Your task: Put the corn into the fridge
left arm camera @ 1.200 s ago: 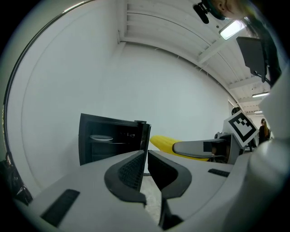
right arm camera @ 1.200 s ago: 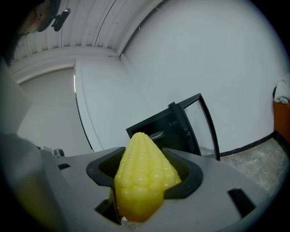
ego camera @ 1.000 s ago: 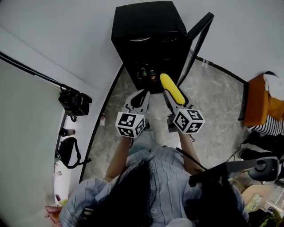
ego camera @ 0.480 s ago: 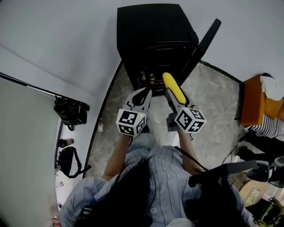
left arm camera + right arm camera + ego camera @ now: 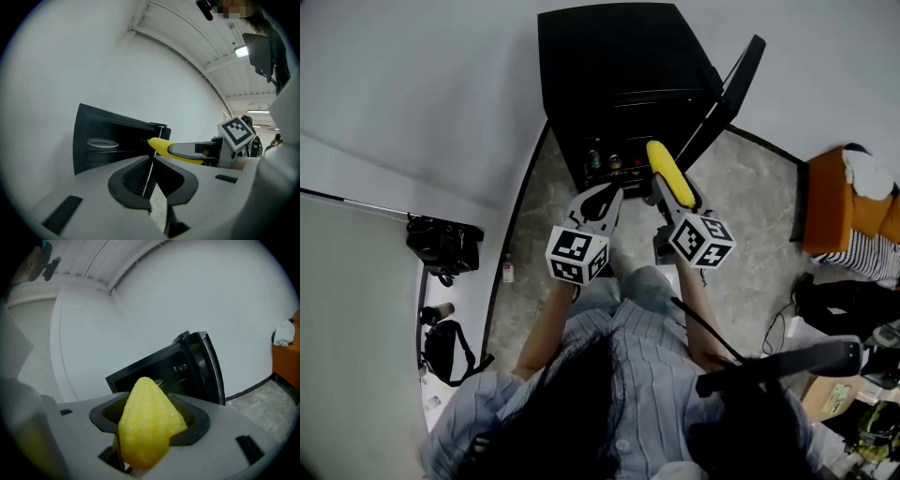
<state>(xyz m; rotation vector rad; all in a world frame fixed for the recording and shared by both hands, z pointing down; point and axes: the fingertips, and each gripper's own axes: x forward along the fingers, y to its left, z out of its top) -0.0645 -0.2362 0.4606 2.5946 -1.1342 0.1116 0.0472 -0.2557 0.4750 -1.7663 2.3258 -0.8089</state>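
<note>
Standing at top centre, the black fridge (image 5: 619, 47) is set on a grey stone floor (image 5: 750, 216), its door (image 5: 727, 89) open to the right. The corn (image 5: 668, 172) is clamped in the right gripper (image 5: 672, 190), just before the opening. The left gripper (image 5: 606, 195) is held alongside, jaws pressed together, empty. Shelf contents are lost in darkness.

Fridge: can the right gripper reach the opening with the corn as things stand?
Probably yes. The fridge has its door open, nothing lies between the corn in the right gripper and the opening, and the shut left gripper sits off to the side.
</note>
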